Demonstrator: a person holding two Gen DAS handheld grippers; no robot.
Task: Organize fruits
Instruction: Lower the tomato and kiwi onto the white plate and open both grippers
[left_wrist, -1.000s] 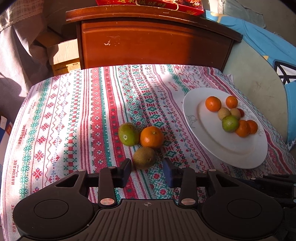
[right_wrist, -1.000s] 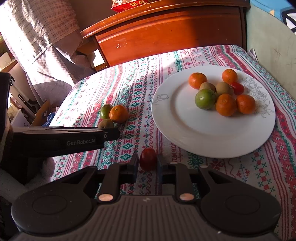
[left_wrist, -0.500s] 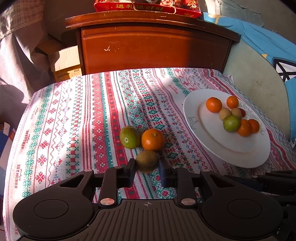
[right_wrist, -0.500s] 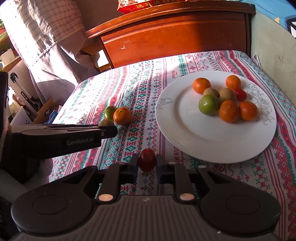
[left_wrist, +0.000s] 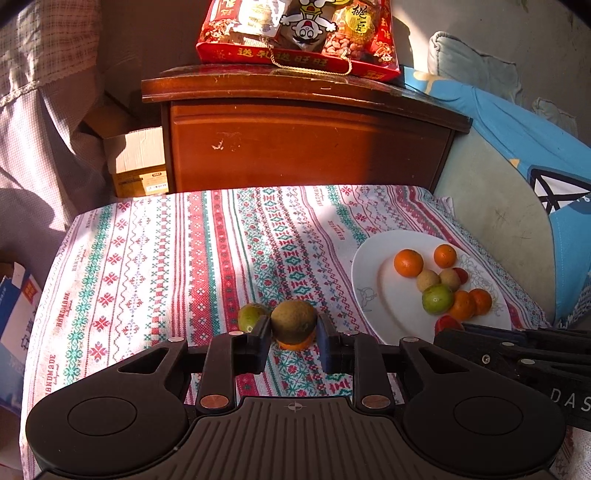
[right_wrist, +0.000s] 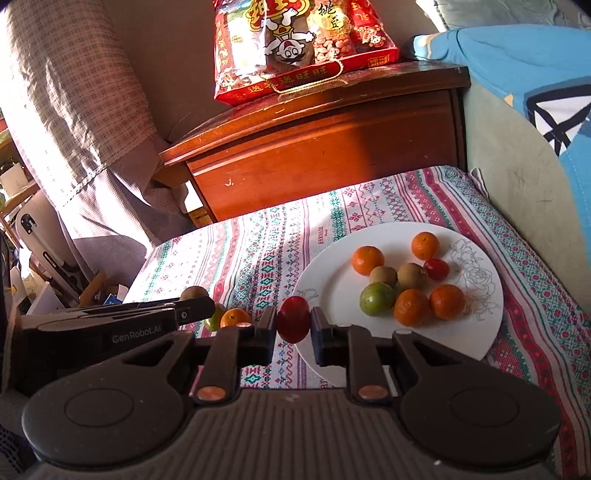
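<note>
My left gripper (left_wrist: 293, 334) is shut on a brown kiwi (left_wrist: 293, 320) and holds it above the patterned tablecloth (left_wrist: 147, 266). Behind it on the cloth lie a green citrus (left_wrist: 248, 316) and an orange (left_wrist: 295, 346), mostly hidden. My right gripper (right_wrist: 293, 326) is shut on a small red tomato (right_wrist: 293, 323) and holds it above the near-left rim of the white plate (right_wrist: 325, 269). The plate holds several oranges, two kiwis, a green citrus (right_wrist: 376, 299) and a red tomato (right_wrist: 436, 268). The left gripper and kiwi (right_wrist: 194, 292) show at left in the right wrist view.
A wooden cabinet (left_wrist: 303, 144) stands behind the table with a red snack bag (left_wrist: 299, 33) on top. A cardboard box (left_wrist: 136, 162) sits at its left. A blue cushion (left_wrist: 535, 147) and a grey seat back lie at the right. Curtain hangs at left.
The left gripper closed on the kiwi and lifted it off the cloth. The right gripper rose with the tomato and moved over the plate's rim.
</note>
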